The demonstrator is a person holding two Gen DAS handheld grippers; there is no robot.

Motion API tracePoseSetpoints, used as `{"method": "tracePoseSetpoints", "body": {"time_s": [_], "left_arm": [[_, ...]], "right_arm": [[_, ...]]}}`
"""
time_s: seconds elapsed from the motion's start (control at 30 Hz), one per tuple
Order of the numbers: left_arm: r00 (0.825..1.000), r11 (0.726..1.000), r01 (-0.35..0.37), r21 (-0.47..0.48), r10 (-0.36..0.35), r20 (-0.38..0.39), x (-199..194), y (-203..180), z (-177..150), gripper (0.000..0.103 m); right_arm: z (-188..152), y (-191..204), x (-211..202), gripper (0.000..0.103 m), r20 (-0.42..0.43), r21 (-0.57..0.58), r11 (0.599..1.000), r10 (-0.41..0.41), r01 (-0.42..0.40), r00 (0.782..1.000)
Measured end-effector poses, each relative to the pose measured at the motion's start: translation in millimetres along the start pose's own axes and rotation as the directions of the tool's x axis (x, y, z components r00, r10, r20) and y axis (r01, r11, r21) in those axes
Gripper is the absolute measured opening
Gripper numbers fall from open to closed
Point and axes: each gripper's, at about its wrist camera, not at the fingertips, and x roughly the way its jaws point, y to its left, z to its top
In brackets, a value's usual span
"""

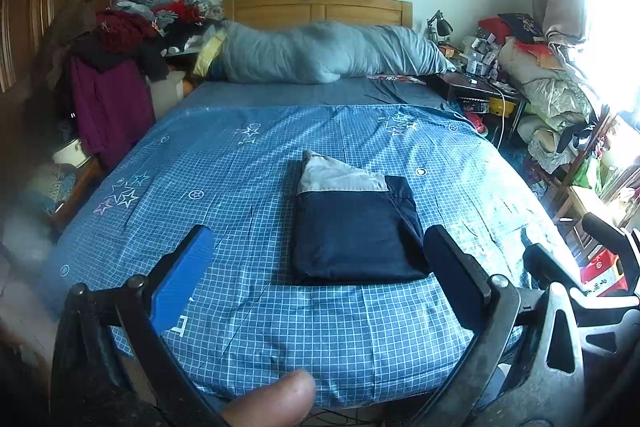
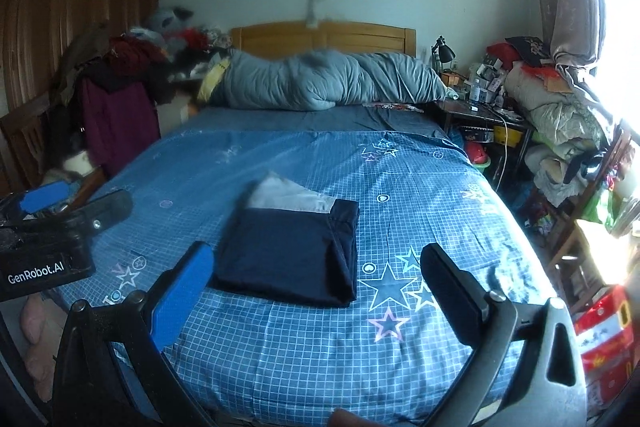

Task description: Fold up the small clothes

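A small navy garment with a grey top panel point(image 1: 352, 227) lies folded into a flat rectangle on the blue checked bedspread point(image 1: 240, 163). My left gripper point(image 1: 320, 255) hovers open just short of its near edge, nothing between the fingers. In the right wrist view the same folded garment point(image 2: 292, 251) sits left of centre, and my right gripper point(image 2: 316, 275) is open and empty in front of it, near the foot of the bed. The left gripper point(image 2: 76, 203) shows at the left edge of the right wrist view, apart from the cloth.
A rolled grey duvet point(image 1: 328, 55) lies against the wooden headboard point(image 1: 316, 9). Clothes are piled on a chair point(image 1: 116, 67) left of the bed. A cluttered bedside table point(image 1: 480, 83) and stacked bedding point(image 1: 556, 87) crowd the right side by the bright window.
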Motion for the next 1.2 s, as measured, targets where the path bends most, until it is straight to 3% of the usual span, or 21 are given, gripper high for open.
{"method": "tracePoseSetpoints", "body": {"time_s": [0.47, 0.77, 1.2], "left_arm": [[1.000, 1.000, -0.022, -0.017, 0.022, 0.014, -11, 1, 1, 0.103], [0.999, 1.000, -0.022, -0.017, 0.022, 0.026, -14, -2, -3, 0.103], [0.999, 0.999, -0.037, -0.015, 0.037, 0.034, -12, -5, -6, 0.103]], "right_arm": [[5, -3, -9, 0.103, 0.006, 0.017, 1.000, 0.005, -0.006, 1.000], [5, -2, -7, 0.103, 0.005, 0.003, 0.999, -0.050, 0.050, 0.999], [0, -6, 3, 0.103, -0.042, 0.042, 0.999, -0.003, 0.005, 0.999]]}}
